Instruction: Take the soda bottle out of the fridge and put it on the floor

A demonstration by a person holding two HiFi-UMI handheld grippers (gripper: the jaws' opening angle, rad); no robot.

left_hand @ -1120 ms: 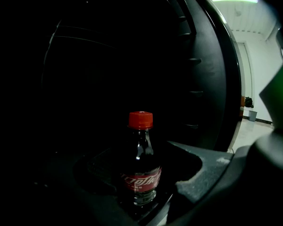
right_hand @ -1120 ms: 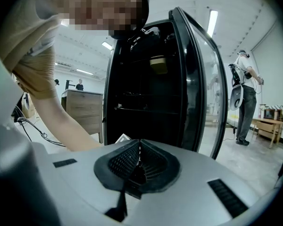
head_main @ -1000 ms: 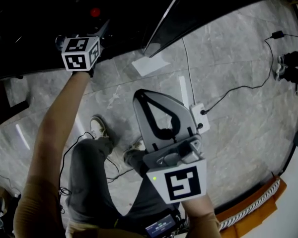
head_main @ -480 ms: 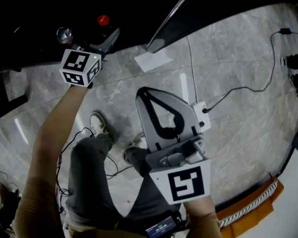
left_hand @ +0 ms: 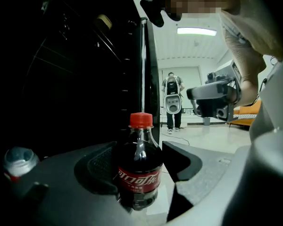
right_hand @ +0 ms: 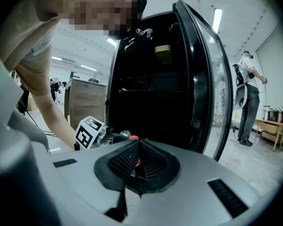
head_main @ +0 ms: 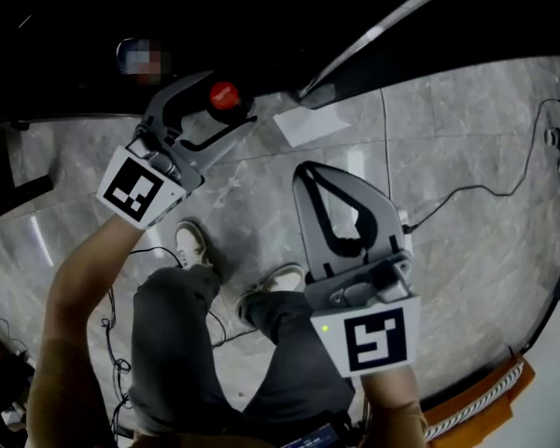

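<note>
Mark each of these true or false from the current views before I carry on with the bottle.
1. The left gripper has its jaws shut on the soda bottle. True.
2. The bottle's cap is blue. False: it is red.
3. The right gripper holds a second bottle. False: its jaws are together with nothing between them.
4. The fridge door stands open. True.
</note>
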